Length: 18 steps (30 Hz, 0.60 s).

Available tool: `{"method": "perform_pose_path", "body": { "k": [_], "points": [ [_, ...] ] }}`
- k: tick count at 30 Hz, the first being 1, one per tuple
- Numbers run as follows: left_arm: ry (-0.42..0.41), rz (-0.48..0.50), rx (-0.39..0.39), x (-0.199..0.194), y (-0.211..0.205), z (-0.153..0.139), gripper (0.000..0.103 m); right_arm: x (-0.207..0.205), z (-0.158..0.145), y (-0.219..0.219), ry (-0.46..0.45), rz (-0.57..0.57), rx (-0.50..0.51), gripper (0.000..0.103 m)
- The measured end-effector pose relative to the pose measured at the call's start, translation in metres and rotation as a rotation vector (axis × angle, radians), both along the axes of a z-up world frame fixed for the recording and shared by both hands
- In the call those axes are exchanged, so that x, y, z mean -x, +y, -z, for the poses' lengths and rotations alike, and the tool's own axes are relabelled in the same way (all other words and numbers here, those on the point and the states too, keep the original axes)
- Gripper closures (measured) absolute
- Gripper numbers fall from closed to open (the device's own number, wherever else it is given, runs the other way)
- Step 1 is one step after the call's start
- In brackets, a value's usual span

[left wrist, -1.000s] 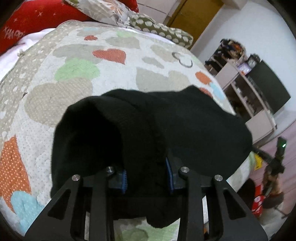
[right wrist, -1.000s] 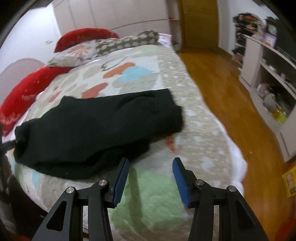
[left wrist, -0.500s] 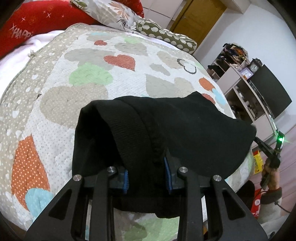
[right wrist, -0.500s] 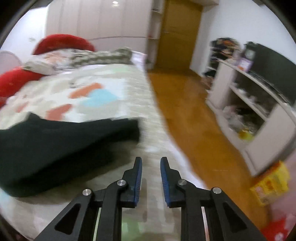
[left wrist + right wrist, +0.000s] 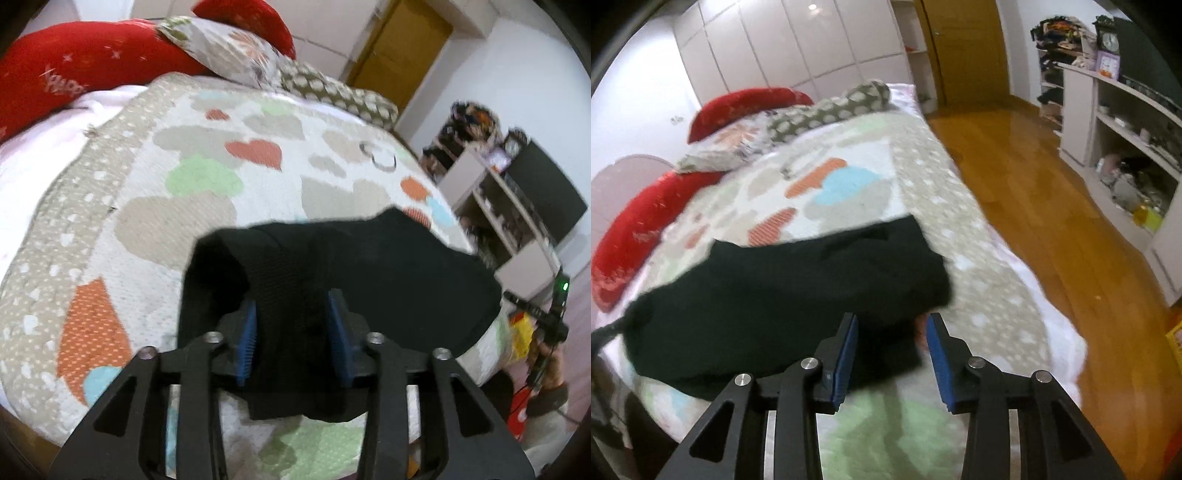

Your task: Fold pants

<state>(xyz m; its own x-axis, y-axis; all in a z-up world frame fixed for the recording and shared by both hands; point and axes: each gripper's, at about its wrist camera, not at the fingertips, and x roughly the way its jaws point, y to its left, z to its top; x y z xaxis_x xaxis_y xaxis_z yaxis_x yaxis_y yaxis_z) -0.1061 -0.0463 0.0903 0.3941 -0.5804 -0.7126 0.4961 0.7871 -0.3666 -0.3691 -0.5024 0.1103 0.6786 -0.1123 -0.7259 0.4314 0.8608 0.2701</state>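
Left wrist view: the left gripper (image 5: 291, 332) has its blue pads clamped on a bunched fold of black pants (image 5: 354, 273), which lie across the near edge of a heart-patterned quilt (image 5: 155, 221) on the bed. Right wrist view: the right gripper (image 5: 891, 350) hangs with its jaws apart, holding nothing, just over the pants' (image 5: 798, 295) near edge. Open shelves (image 5: 1126, 155) along the wall hold blurred clutter.

Black pants (image 5: 798, 291), heart-patterned pastel quilt (image 5: 207, 177), red pillows (image 5: 92, 62), blue-padded black gripper (image 5: 891, 347)
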Motion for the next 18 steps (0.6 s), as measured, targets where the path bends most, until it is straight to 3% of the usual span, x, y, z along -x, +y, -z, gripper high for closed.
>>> {"method": "perform_pose_path", "body": {
  "k": [1,3,5,9,13,18],
  "points": [
    [-0.002,-0.015,0.015,0.000,0.005,-0.003,0.045,-0.005,-0.003,0.006,-0.010,-0.034,-0.026,0.065],
    [-0.005,-0.030,0.049,0.000,0.015,-0.008,0.039,-0.013,-0.007,0.021,-0.012,-0.105,-0.006,0.065],
    [0.005,-0.032,0.073,0.002,0.019,-0.009,0.039,-0.020,-0.008,0.041,-0.001,-0.167,0.033,0.064],
    [0.041,-0.061,0.054,0.001,0.021,0.000,0.037,-0.033,0.002,0.073,-0.005,-0.295,-0.048,0.064],
    [0.075,-0.044,0.023,0.003,0.016,0.010,0.037,-0.044,0.005,0.108,-0.043,-0.384,-0.059,0.064],
    [0.056,-0.090,-0.042,0.011,0.020,0.014,0.037,-0.073,-0.011,0.206,-0.157,-0.703,0.004,0.062]
  ]
}}
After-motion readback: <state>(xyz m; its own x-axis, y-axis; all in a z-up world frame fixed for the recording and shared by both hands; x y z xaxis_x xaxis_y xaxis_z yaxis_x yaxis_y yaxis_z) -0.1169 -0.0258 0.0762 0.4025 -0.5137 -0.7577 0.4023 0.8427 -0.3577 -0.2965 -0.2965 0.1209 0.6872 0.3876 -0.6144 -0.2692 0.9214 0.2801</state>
